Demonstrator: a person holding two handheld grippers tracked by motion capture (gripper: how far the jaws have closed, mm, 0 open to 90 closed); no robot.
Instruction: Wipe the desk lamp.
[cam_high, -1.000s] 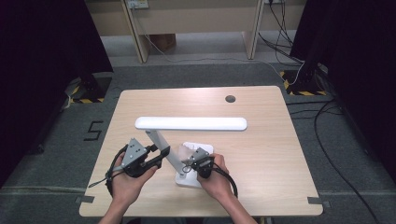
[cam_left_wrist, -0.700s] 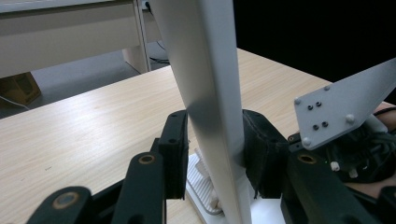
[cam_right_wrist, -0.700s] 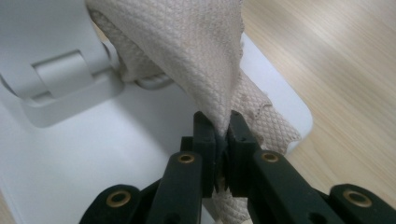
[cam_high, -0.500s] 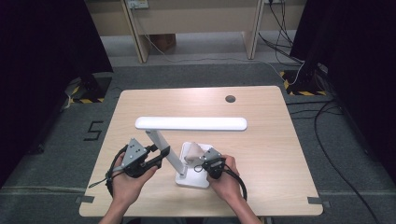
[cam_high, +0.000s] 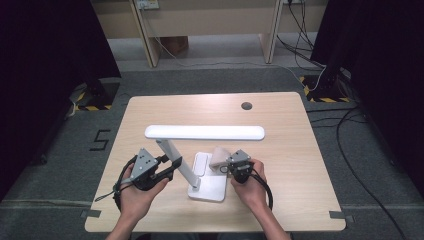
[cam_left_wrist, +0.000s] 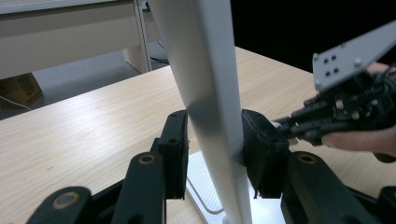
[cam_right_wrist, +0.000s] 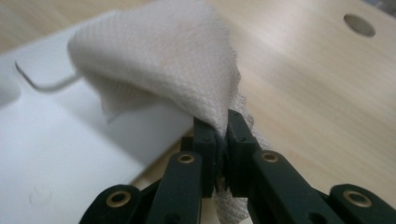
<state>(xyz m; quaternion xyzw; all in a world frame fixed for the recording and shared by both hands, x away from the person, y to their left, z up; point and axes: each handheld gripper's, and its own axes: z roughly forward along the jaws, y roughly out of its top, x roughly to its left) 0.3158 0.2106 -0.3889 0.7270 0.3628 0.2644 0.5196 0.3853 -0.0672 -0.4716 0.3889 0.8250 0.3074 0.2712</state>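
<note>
Standing near the desk's (cam_high: 150, 210) front edge, the lamp (cam_high: 205, 132) has its stem clamped by the left gripper (cam_high: 172, 167); the right gripper (cam_high: 226, 167), nearer the base (cam_high: 212, 187), pinches a cloth (cam_high: 219, 157) over the base's right rear corner.

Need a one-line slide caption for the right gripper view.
Right gripper pinches a folded white cloth over the white lamp base on the wooden table.
</note>
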